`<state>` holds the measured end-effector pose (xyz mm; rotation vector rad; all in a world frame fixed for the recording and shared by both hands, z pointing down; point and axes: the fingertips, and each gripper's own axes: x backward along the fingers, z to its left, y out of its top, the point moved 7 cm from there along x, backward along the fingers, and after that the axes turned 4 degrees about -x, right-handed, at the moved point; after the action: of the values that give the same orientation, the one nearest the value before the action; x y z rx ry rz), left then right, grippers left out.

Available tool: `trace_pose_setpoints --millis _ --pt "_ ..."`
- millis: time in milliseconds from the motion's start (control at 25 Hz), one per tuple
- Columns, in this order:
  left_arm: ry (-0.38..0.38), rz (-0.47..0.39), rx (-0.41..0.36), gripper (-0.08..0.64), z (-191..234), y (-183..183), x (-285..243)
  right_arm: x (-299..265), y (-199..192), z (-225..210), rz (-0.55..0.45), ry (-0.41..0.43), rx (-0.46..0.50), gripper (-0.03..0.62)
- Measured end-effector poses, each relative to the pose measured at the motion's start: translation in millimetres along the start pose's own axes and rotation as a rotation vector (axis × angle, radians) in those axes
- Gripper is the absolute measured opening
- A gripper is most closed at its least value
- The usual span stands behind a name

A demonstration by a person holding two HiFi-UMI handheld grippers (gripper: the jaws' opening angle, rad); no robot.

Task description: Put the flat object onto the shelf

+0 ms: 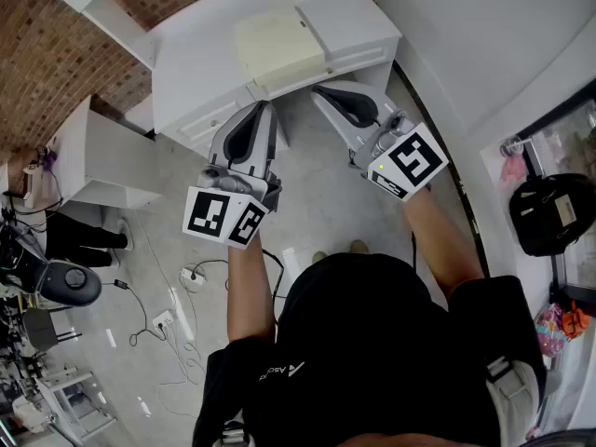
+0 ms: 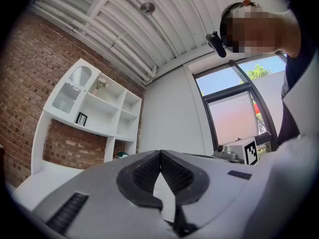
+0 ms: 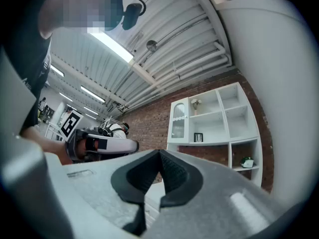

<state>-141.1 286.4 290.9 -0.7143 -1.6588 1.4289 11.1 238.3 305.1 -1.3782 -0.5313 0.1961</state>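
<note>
**Clerk:** Head view, entries?

**Me:** Item 1: my left gripper (image 1: pixel 264 108), clenched, nothing in it. Item 2: my right gripper (image 1: pixel 318 89), likewise clenched and empty. Item 3: the flat object (image 1: pixel 279 49), cream, lying flat on the white counter (image 1: pixel 186 73), just beyond both tips and apart from them.

**Clerk:** Left gripper view?

**Me:** 2 jaws pressed together at the tips, nothing between. Behind them: 1 white shelf unit (image 2: pixel 99 106) on a brick wall (image 2: pixel 25 83), holding 1 small framed picture (image 2: pixel 81 118) and 1 green object (image 2: pixel 121 155) in a lower compartment.

**Clerk:** Right gripper view?

**Me:** 2 jaws closed tight, empty. The shelf unit stands at the right with the picture and the green object. My left gripper shows at the left. The flat object I cannot make out here.
</note>
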Motion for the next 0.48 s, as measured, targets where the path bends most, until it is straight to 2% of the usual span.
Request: trace_pose_setpoints --millis 280,480 --pt "0.011 0.004 0.007 -0.002 -8.9 -4.5 -7.3 10.8 -0.5 -7.3 0.008 0.006 0.020 -0.002" --pt "0.033 0.013 0.018 -0.002 -11.3 -13.2 -14.0 17.5 -5.4 -18.6 -0.002 0.016 -0.004 0.000"
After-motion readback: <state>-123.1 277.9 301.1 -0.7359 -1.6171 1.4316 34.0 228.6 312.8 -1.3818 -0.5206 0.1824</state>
